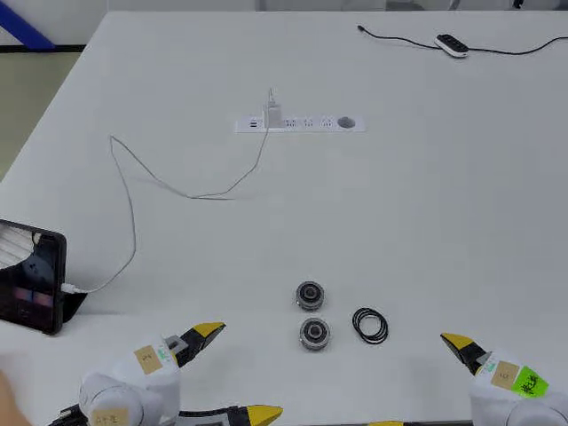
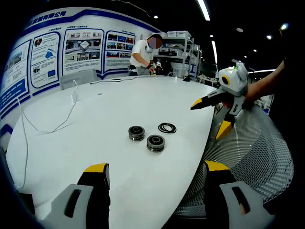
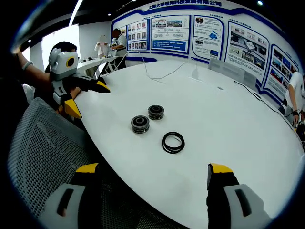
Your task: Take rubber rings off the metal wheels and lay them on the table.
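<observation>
Two small metal wheels lie side by side near the table's front edge, one farther and one nearer. Black rubber rings lie flat on the table just right of them. My left gripper hovers open at the front edge, left of the wheels. My right gripper hangs open at the front right, holding nothing. Both are well clear of the wheels.
A white power strip with a plugged charger sits mid-table; its white cable runs to a dark phone at the left edge. A black cable and switch lie far right. A mesh chair stands at the front.
</observation>
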### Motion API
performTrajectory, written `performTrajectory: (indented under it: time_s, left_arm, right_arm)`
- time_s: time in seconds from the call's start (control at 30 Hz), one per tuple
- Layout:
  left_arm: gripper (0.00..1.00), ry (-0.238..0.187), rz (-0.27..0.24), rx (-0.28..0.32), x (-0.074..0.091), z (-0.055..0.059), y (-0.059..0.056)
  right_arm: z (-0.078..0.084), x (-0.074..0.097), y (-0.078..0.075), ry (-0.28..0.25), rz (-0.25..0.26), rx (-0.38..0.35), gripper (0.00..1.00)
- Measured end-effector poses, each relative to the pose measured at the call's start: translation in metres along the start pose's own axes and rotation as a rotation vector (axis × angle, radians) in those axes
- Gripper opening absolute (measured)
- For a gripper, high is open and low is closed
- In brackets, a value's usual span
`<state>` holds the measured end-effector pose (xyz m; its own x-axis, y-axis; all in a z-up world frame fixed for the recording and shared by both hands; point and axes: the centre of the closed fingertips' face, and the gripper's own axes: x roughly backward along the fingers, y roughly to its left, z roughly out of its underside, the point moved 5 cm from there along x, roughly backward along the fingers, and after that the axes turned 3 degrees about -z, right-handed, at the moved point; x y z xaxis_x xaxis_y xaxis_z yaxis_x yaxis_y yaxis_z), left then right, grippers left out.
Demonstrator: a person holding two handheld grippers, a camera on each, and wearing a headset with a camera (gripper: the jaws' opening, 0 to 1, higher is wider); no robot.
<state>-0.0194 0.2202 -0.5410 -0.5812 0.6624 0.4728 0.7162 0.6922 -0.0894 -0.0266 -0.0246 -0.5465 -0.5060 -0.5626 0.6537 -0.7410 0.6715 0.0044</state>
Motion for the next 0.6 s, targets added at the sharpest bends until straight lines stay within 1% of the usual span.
performTrajectory:
  time_s: [0.1,0.13,0.27,0.37,0.47,0.6]
  left_arm:
    - [0.89,-0.011,-0.016,0.007,0.0017,-0.0015,-0.0003]
    - [0.9,-0.017,-0.021,0.009,0.0027,-0.0017,0.0]
    - [0.94,-0.028,-0.032,0.012,0.0053,-0.0022,-0.0001]
    - [0.95,-0.032,-0.036,0.015,0.0068,-0.0022,-0.0005]
    - [0.95,-0.036,-0.039,0.016,0.0086,-0.0027,-0.0021]
    - [0.94,-0.041,-0.041,0.018,0.0097,-0.0011,-0.0009]
  right_arm:
    - [-0.0021,0.0024,-0.0012,-0.01,0.012,0.0,0.95]
    - [-0.0044,0.0037,-0.0022,-0.024,0.018,0.0,0.95]
    - [-0.006,0.005,-0.0032,-0.038,0.025,-0.014,0.96]
    - [-0.0048,0.0063,-0.0023,-0.028,0.027,-0.01,0.96]
    - [-0.0046,0.0081,-0.0013,-0.029,0.028,-0.004,0.96]
    - [-0.0059,0.0086,-0.0019,-0.034,0.033,-0.004,0.96]
